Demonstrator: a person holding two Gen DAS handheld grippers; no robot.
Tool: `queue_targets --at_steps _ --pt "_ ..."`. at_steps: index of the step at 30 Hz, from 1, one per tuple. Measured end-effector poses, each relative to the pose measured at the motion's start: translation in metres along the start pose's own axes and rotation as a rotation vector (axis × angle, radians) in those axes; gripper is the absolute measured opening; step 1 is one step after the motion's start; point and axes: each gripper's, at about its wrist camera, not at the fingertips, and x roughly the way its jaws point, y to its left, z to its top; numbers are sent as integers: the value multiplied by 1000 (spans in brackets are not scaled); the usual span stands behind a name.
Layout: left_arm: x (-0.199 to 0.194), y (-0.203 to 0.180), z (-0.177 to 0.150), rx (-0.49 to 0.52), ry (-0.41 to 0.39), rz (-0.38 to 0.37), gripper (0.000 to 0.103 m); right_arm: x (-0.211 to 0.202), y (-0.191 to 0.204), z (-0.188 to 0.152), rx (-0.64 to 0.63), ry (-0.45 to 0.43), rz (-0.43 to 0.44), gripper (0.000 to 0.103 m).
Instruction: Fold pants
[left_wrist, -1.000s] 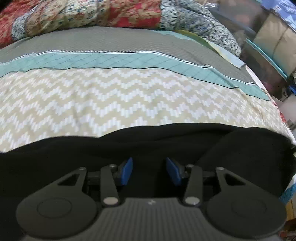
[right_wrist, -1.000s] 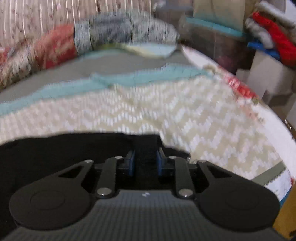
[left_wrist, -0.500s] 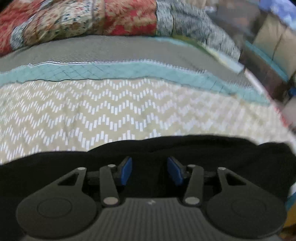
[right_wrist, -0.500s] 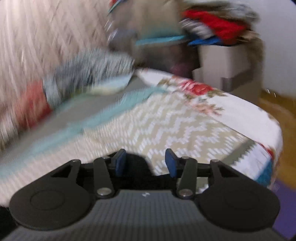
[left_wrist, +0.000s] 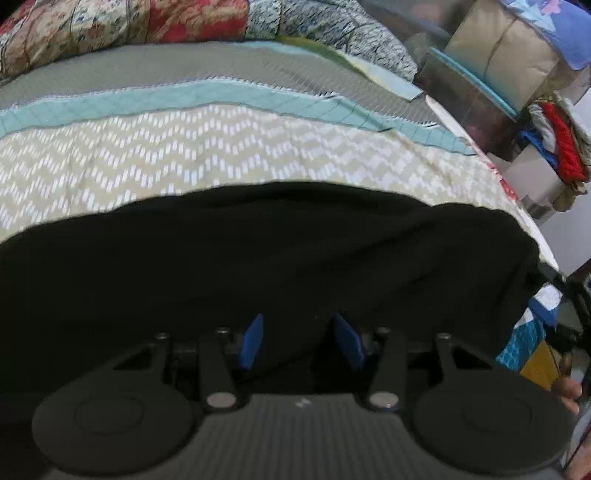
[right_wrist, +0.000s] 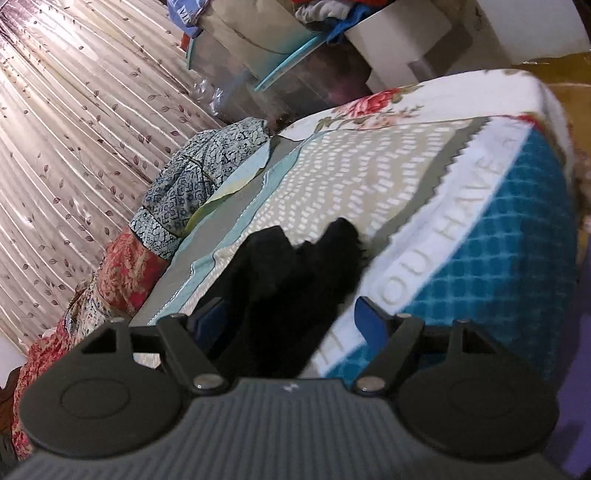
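Black pants (left_wrist: 277, 251) lie spread across the near part of the bed cover (left_wrist: 184, 147), which serves here as the landmark: the dark cloth covers the cover's near zigzag band, well short of its teal stripe, and far from the patchwork quilt (left_wrist: 147, 22) bunched at the cover's far edge. In the right wrist view the same pants (right_wrist: 291, 266) end in a rumpled, raised tip that sits near the cover's lettered white band, beside the blue checked side.

My left gripper (left_wrist: 300, 341) hangs low over the pants, jaws partly apart; dark cloth fills the space between the blue pads, but I cannot tell whether they press on it. My right gripper (right_wrist: 288, 325) has its jaws opening wide, with cloth lying between them and neither pad pressing it, so I read it as released.

I judge the fabric soft, light and limp, likely a knit: it should drape and wrinkle rather than hold a crease, and cling a little to the cover instead of sliding. A pinch at an edge, hem or waistband, through all layers, seems the best hold; a grip in mid-cloth would probably lift only the top layer and drag folds out of line.
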Motion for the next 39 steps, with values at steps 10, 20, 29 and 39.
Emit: queue_targets --at_steps 10,20,29,39 --pt "-6 8 10 -56 -8 -33 44 10 40 -2 -122 19 -43 16" --pt "-48 47 31 -272 -73 -229 51 -8 189 -89 -948 27 57 19" --pt "-28 59 14 -294 16 -205 52 -11 202 -196 -1419 216 111 63" --pt "5 34 32 -276 65 -205 50 -19 184 -129 -1198 180 140 62"
